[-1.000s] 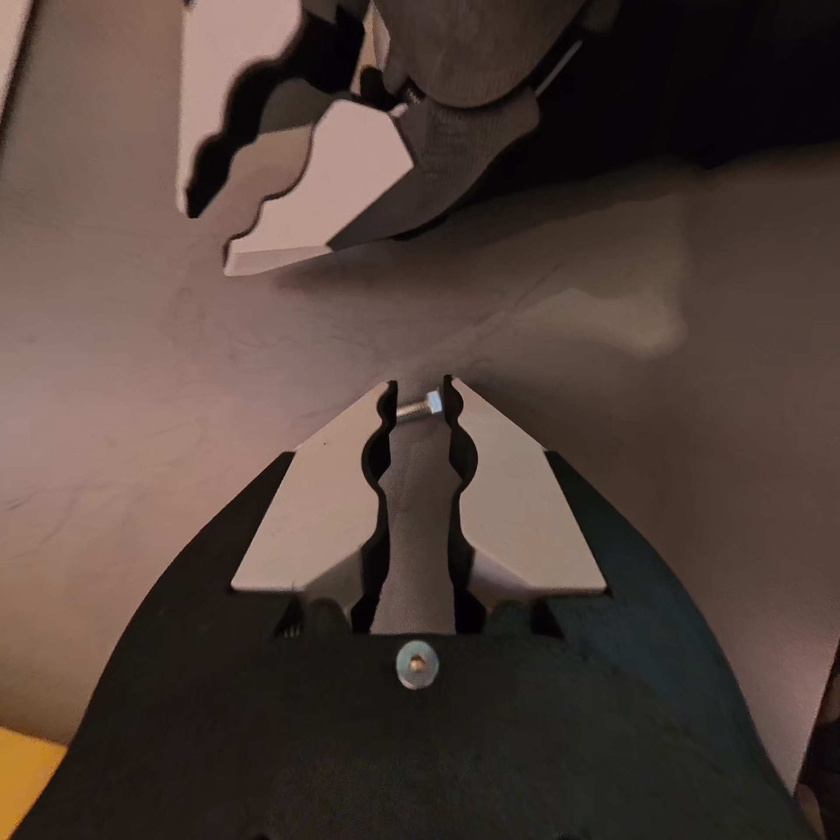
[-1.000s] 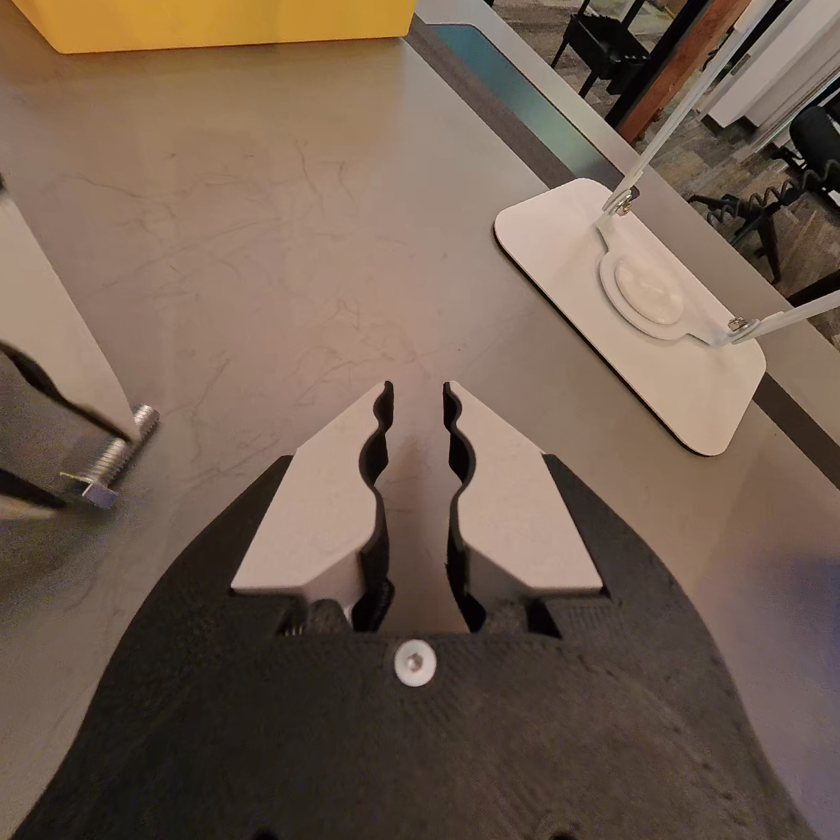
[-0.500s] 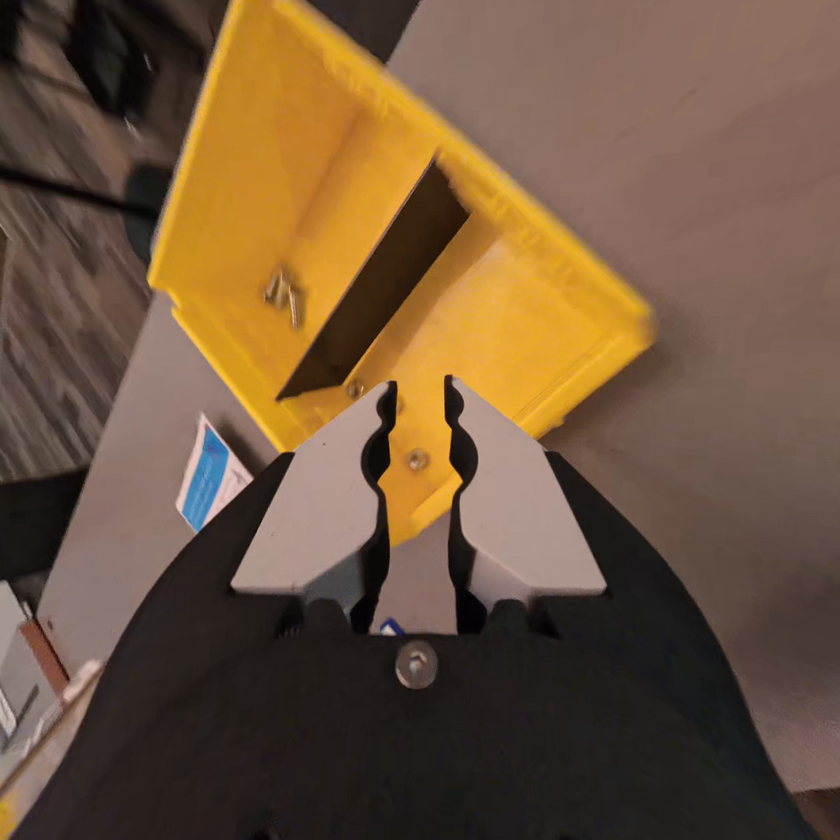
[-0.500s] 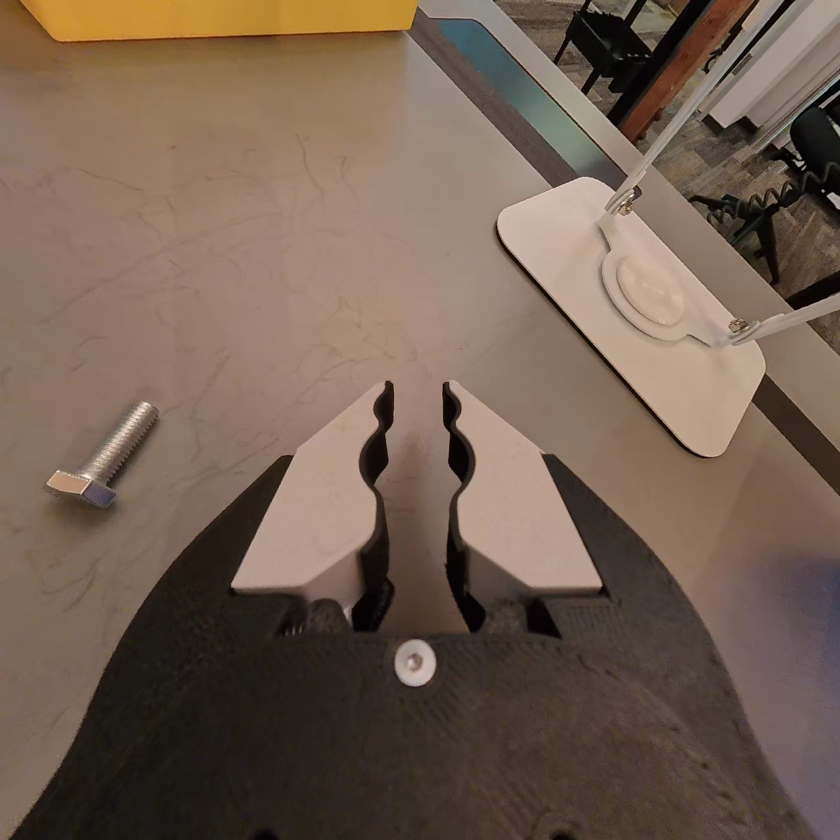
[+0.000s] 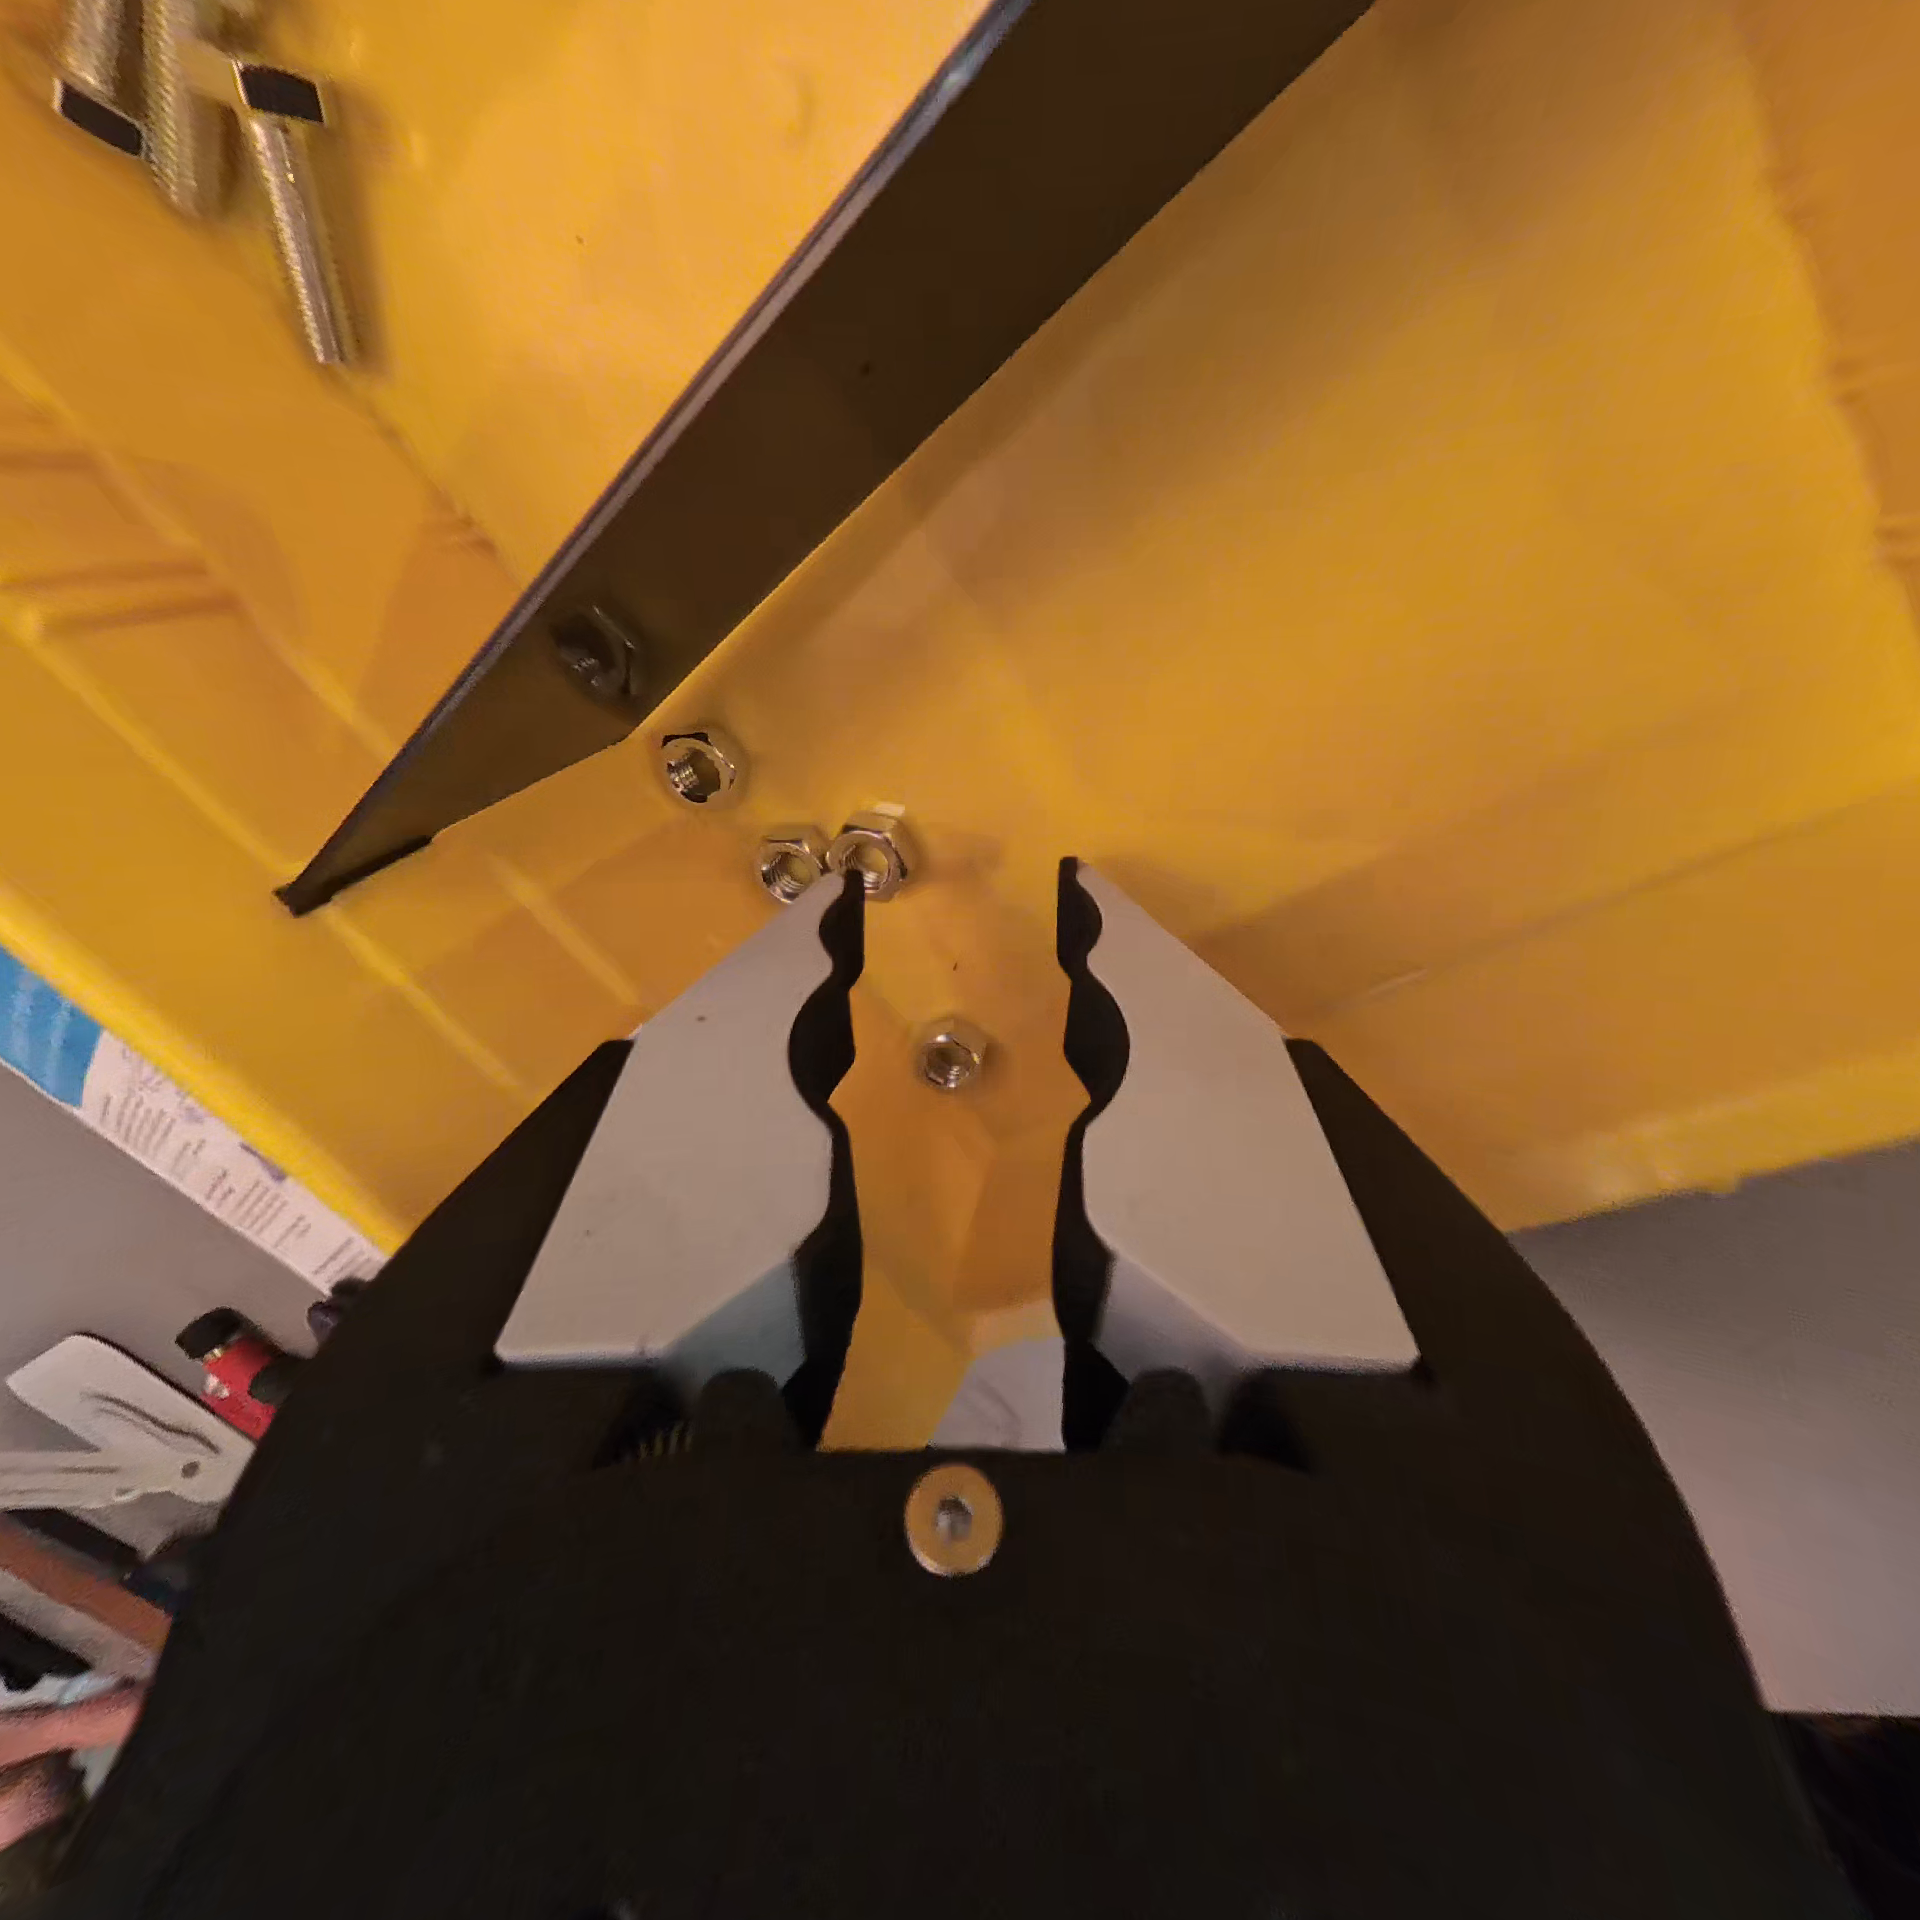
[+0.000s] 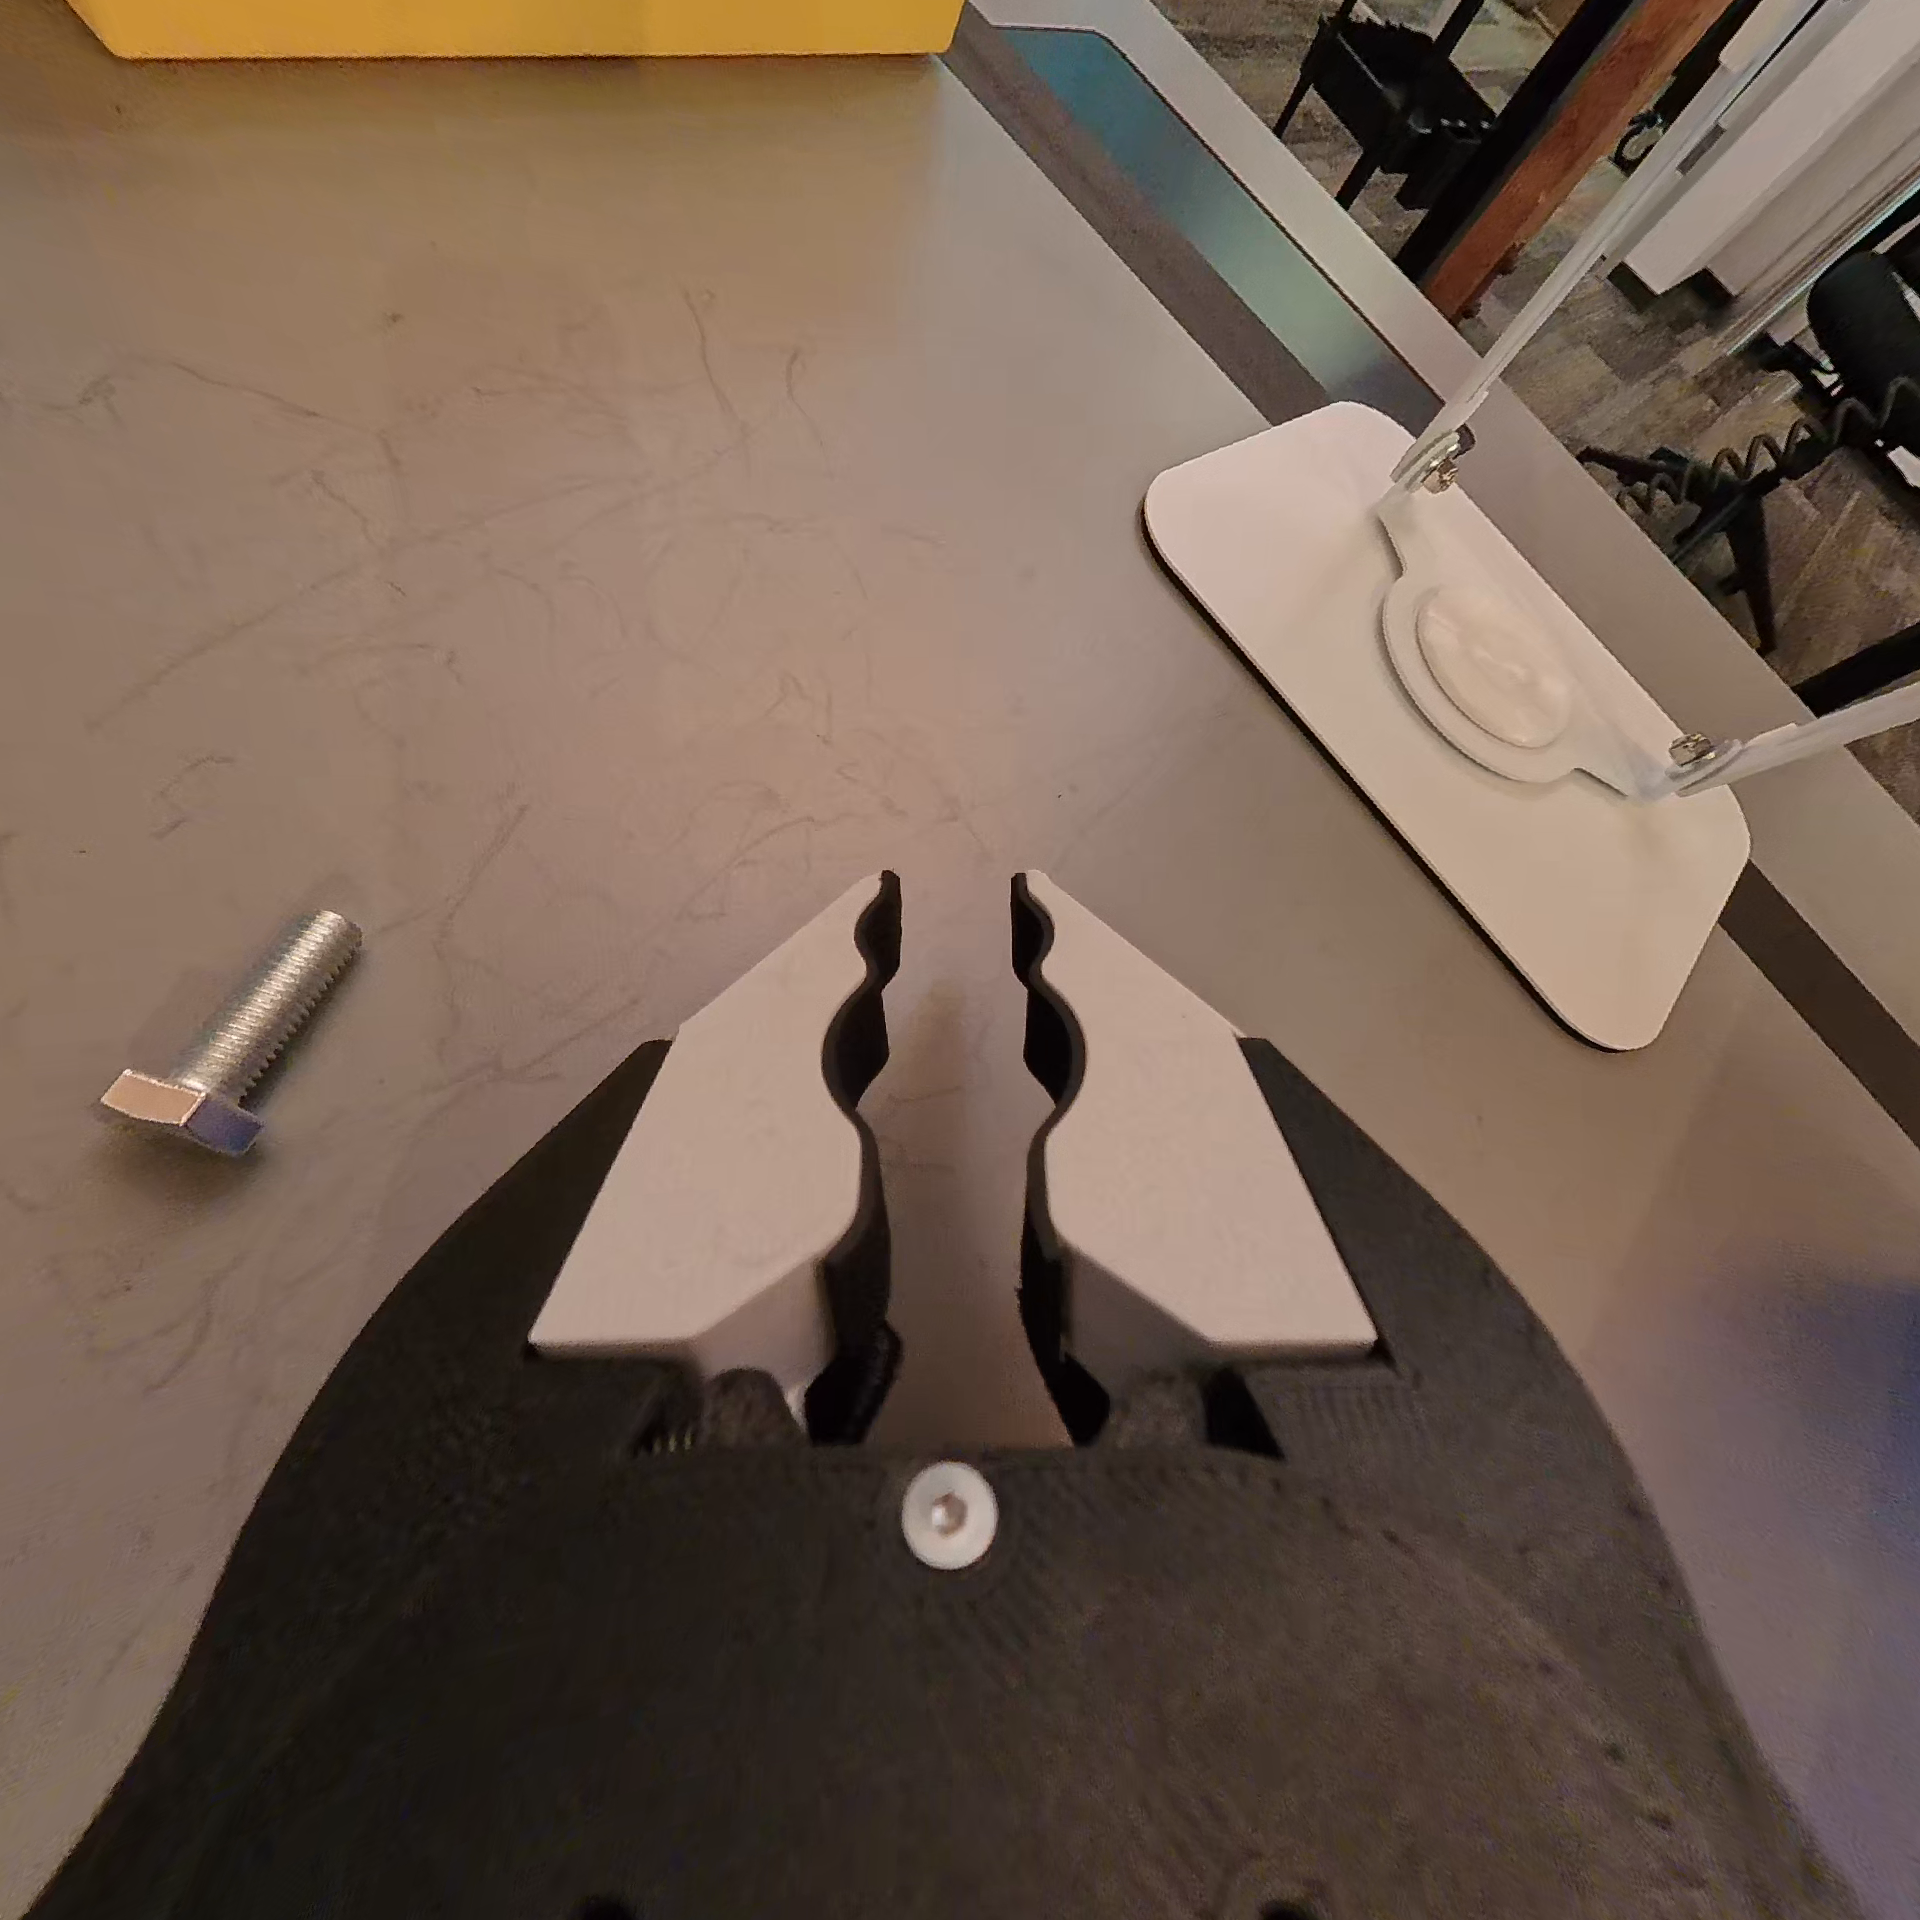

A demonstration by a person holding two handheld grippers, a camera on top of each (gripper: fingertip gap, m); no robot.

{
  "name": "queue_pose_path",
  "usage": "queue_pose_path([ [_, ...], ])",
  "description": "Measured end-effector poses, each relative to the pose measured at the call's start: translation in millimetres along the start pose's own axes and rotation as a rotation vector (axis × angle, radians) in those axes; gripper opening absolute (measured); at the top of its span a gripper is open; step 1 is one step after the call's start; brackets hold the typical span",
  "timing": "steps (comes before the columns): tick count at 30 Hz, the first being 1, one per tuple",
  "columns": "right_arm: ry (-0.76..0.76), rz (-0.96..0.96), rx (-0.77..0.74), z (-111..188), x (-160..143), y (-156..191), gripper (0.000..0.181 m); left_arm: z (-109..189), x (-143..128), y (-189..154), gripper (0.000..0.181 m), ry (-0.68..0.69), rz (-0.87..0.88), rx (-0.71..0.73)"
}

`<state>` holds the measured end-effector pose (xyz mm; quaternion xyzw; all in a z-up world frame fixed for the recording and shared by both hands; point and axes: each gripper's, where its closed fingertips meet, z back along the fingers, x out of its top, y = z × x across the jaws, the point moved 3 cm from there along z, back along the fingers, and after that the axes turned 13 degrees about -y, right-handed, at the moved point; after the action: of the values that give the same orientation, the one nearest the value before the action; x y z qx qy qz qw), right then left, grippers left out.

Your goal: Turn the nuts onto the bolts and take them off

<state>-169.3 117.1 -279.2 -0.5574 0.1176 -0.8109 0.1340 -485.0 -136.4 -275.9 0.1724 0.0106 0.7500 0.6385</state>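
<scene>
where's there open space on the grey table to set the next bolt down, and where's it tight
The grey tabletop is bare between the silver square-headed bolt, the white stand base and the yellow plastic bin. It is crowded inside the bin: four steel nuts cluster near the open left gripper, beside the black divider. The right gripper is open too.

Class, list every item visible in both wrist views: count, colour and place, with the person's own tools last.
Yellow plastic bin: one, yellow, on the grey table.
Black divider panel: one, splitting the bin.
Silver hex nuts: four, bin floor on the near side of the divider.
Brass-toned bolts: about three, far compartment.
Silver square-headed bolt: one, lying on the table.
White stand base: one, table edge.
Left gripper: jaws open over the nuts.
Right gripper: jaws open, empty.
</scene>
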Motion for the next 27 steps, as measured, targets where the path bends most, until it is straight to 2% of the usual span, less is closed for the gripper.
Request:
queue_pose_path([
  [3, -0.002, 0.0, 0.002, 0.1, 0.1, 0.1, 0.02, -11.5, -2.7, -0.6, 0.039, 0.036, 0.08, -0.007],
  [8, -0.004, -0.003, 0.005, 0.3, 0.4, 0.2, 0.02, -15.5, 4.0, 3.2, 0.035, -0.01, 0.19, -0.049],
  [9, -0.004, -0.004, 0.006, 0.2, 0.4, 0.2, 0.02, -16.0, 4.7, 3.8, 0.031, -0.018, 0.203, -0.059],
  [11, -0.004, -0.005, 0.007, 0.2, 0.4, 0.3, 0.02, -16.1, 7.3, -6.7, 0.011, -0.037, 0.243, -0.16],
  [12, -0.004, -0.005, 0.007, 0.2, 0.4, 0.2, 0.02, -13.7, 10.2, -11.7, 0.012, -0.055, 0.257, -0.209],
  [17, -0.004, -0.006, 0.008, 0.3, 0.5, 0.3, 0.02, 0.0, 22.6, -3.3, 0.012, -0.144, 0.269, -0.175],
  [22, -0.002, -0.006, 0.009, 0.1, 0.4, 0.3, 0.02, -12.2, 14.0, -14.6, 0.004, -0.072, 0.209, -0.182],
  [27, -0.001, -0.004, 0.009, -0.1, 0.1, 0.4, 0.019, -11.6, 24.8, -25.3, 0.004, -0.135, 0.205, -0.226],
])
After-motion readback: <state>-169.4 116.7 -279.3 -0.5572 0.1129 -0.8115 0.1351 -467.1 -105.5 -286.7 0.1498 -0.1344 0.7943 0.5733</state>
